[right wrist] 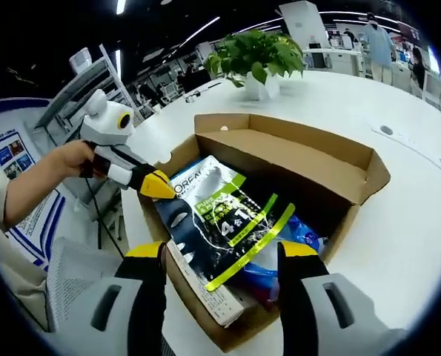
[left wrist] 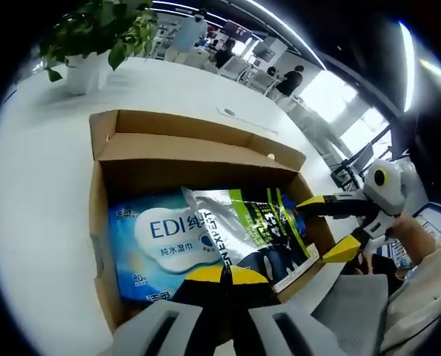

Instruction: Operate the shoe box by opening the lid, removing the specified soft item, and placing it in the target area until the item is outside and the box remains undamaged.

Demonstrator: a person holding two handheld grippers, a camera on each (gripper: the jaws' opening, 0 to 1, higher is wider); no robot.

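Shoe box (right wrist: 294,159) is already open on the white table (right wrist: 413,222), flaps up, so I can reach straight in. Nearest me in the right gripper view, my right gripper (right wrist: 221,256) is spread wide with a jaw on each side of the dark pouch (right wrist: 227,219), not closed on anything, lined up to pinch it I'd guess. The pouch lies on top of the pile, tilted across a blue wipes pack (left wrist: 157,241), and there's a thin booklet (right wrist: 205,293) under its near edge by the box wall. In the left gripper view my left gripper (left wrist: 226,273) looks closed or nearly so, right over the pouch's near edge; I can't tell if it's actually got hold of it. What's in the way: both tools crowd the same corner, and the cardboard wall is close enough to snag. Further back there's a potted plant (right wrist: 257,55), then desks and people well behind.
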